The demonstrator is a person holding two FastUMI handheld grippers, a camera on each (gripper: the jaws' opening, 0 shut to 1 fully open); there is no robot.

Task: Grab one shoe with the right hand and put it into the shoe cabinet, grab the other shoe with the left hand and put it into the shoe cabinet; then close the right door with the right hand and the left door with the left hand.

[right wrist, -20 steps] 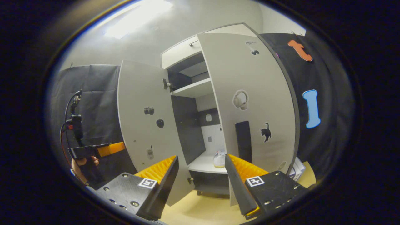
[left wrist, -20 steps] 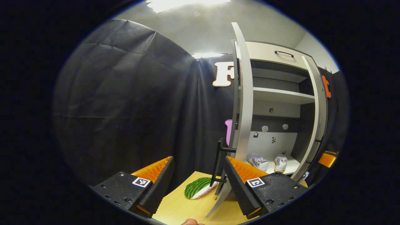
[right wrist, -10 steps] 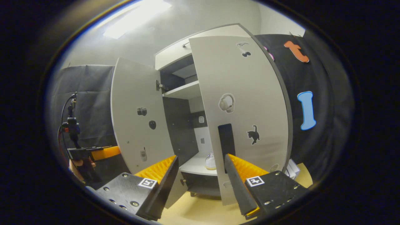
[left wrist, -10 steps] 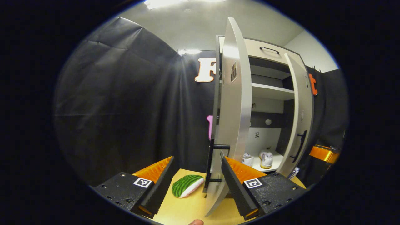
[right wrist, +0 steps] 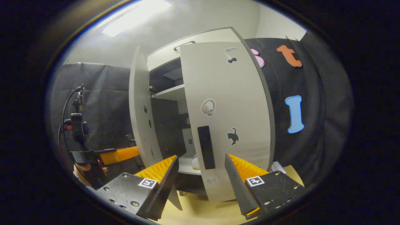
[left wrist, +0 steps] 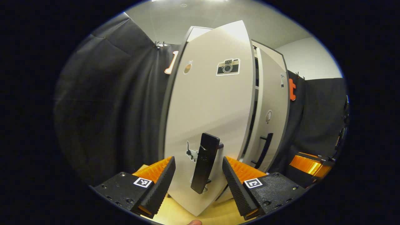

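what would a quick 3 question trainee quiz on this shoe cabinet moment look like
1. True or false: in the right gripper view, a shoe sits on the low shelf inside the shoe cabinet.
2. Multiple choice: in the left gripper view, what stands between the left hand-held gripper fingers? A) a shoe B) the left door handle C) nothing
3. Fill in: in the right gripper view, the sticker beside the right door handle shows a black ____.

Key: 1 true; 2 B, the fingers are spread, not pressing it; 3 cat.
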